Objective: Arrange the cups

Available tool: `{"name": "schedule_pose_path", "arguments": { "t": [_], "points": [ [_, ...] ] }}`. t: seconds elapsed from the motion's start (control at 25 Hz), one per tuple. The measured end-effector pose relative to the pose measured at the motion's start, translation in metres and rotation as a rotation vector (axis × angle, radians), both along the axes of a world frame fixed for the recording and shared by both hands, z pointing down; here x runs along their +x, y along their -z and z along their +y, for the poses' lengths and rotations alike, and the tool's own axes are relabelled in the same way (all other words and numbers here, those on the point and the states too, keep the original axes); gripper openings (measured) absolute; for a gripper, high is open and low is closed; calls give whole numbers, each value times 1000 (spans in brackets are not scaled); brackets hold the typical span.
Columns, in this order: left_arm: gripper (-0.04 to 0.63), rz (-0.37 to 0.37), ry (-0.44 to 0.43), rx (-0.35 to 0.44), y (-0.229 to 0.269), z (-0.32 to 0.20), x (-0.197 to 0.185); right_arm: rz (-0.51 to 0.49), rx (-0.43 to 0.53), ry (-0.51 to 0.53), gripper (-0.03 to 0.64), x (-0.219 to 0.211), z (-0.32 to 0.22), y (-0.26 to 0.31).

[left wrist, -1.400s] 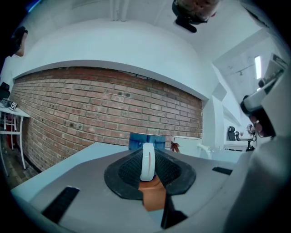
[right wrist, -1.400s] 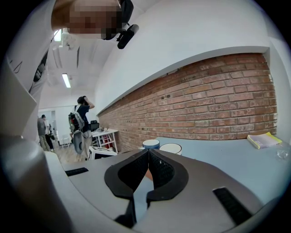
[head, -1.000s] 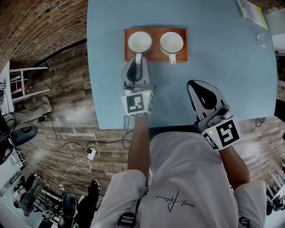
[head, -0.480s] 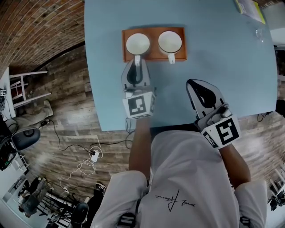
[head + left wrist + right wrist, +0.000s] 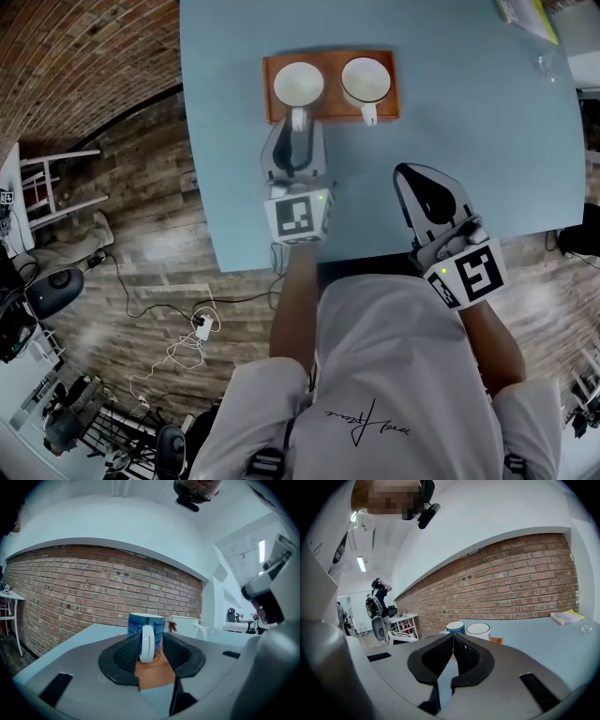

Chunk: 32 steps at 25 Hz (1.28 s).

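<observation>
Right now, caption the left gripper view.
Left gripper, jaws just opened, straddling the blue cup handle on the orange tray.

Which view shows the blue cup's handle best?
Left gripper view: the handle faces the camera, close, between the left tongs, which have just been opening. Head view shows it small from above; right gripper view shows only the cup's top.
</observation>
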<state>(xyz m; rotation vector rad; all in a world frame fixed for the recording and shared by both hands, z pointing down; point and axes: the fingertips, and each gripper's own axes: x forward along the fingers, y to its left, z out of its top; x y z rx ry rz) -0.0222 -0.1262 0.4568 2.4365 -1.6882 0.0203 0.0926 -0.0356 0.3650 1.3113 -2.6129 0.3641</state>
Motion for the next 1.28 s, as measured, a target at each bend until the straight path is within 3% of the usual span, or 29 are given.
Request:
{"name": "schedule_pose_path", "arguments": {
  "t": [0.76, 1.28],
  "points": [
    [146, 38, -42, -71, 2, 45, -28, -18, 46, -87, 21, -22, 20, 21],
    [54, 117, -194, -70, 60, 92, -18, -30, 41, -139, 21, -36, 44, 42]
  ]
}}
